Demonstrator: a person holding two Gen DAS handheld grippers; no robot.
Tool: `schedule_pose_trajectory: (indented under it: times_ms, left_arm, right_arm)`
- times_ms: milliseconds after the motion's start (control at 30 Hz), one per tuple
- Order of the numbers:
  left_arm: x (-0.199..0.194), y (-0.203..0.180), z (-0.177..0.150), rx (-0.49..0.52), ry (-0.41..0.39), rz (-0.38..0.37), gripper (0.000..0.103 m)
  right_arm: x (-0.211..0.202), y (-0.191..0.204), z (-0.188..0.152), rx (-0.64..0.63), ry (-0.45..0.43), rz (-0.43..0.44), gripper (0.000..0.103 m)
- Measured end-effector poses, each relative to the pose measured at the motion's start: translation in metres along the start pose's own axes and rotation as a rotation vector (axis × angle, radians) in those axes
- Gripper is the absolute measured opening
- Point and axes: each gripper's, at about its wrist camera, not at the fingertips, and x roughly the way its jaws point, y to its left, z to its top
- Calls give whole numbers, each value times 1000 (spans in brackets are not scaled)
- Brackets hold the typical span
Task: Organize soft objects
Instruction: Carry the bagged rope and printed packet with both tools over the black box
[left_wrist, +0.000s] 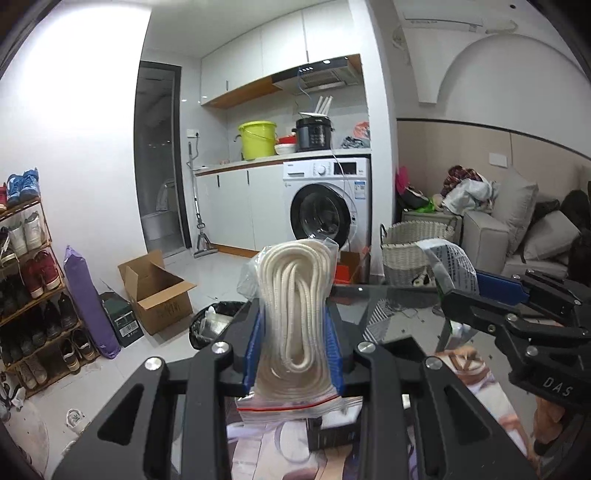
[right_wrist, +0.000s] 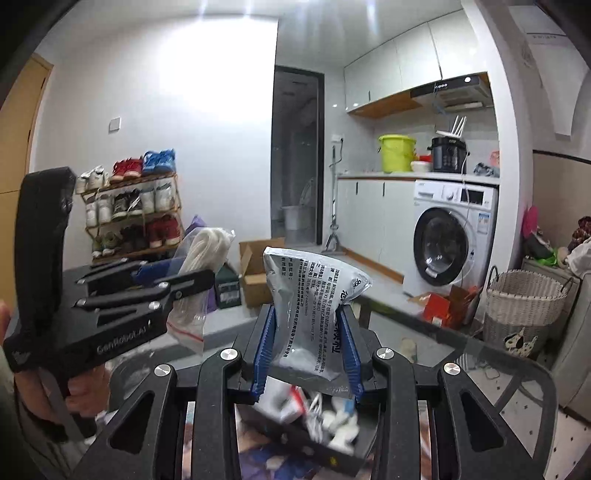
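My left gripper (left_wrist: 295, 332) is shut on a clear zip bag of coiled white rope (left_wrist: 295, 295), held upright above the table; that bag also shows in the right wrist view (right_wrist: 201, 258). My right gripper (right_wrist: 306, 339) is shut on a grey printed soft packet (right_wrist: 310, 295), held in the air; the packet also shows at the right of the left wrist view (left_wrist: 450, 266). Below the right gripper a black box (right_wrist: 310, 432) holds several white and red items.
A glass table (left_wrist: 399, 310) lies under both grippers. A wicker basket (right_wrist: 524, 299) stands at the right by a sofa (left_wrist: 517, 236). A cardboard box (left_wrist: 155, 291), a shoe rack (left_wrist: 29, 280), a black-lined bin (left_wrist: 210, 321) and a washing machine (right_wrist: 450, 236) stand on the floor beyond.
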Motion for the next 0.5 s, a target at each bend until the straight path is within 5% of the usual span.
schedule_pose_trajectory:
  times_ms: [267, 500]
  left_arm:
    - [19, -11, 17, -14, -27, -25, 29]
    - [23, -18, 18, -12, -13, -42, 29]
  right_arm:
    - [17, -8, 36, 23, -61, -55, 34]
    - [24, -9, 31, 13, -22, -45, 34]
